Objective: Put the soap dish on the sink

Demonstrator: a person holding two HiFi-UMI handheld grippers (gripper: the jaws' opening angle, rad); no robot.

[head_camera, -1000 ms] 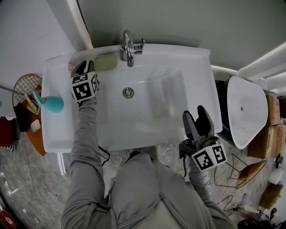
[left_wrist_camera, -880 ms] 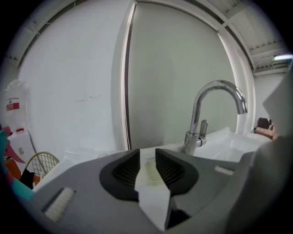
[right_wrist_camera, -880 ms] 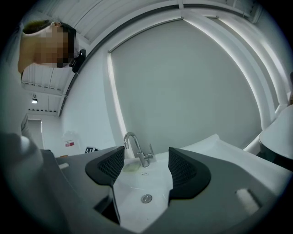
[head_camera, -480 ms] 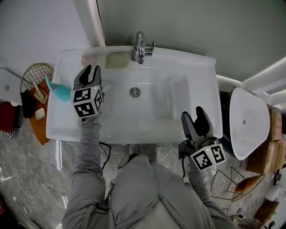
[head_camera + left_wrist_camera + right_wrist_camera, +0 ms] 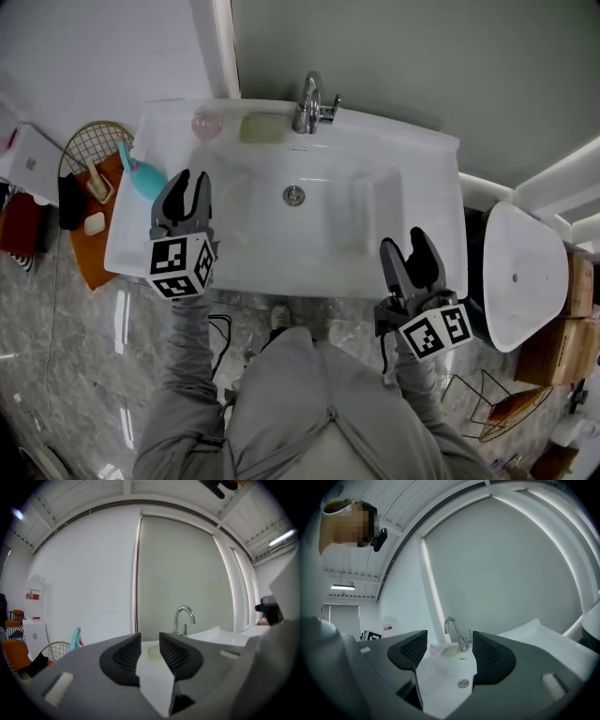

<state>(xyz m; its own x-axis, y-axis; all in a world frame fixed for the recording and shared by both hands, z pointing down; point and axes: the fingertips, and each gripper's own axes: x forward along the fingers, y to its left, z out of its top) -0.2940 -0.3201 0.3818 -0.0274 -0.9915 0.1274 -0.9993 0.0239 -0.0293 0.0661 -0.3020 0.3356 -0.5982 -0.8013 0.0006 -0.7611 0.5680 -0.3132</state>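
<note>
The pale green soap dish (image 5: 262,127) rests on the back ledge of the white sink (image 5: 422,141), just left of the chrome faucet (image 5: 312,103). My left gripper (image 5: 190,178) hovers over the sink's front left part, well short of the dish, with its jaws a little apart and nothing between them. In the left gripper view the soap dish (image 5: 153,653) shows through the gap of that gripper (image 5: 150,641). My right gripper (image 5: 405,240) stands open and empty over the sink's front right edge. The right gripper view shows the soap dish (image 5: 450,651) far ahead of this gripper (image 5: 450,637).
A small pink object (image 5: 206,124) sits left of the dish on the ledge. A teal bottle (image 5: 142,176) and a wire basket (image 5: 94,150) stand beside the sink's left end. A white fixture (image 5: 520,272) lies to the right. The person's legs are below the basin.
My left gripper has drawn back from beside the soap dish at the back ledge to the sink's front left and risen. The dish stays on the ledge. The right gripper has barely shifted.
</note>
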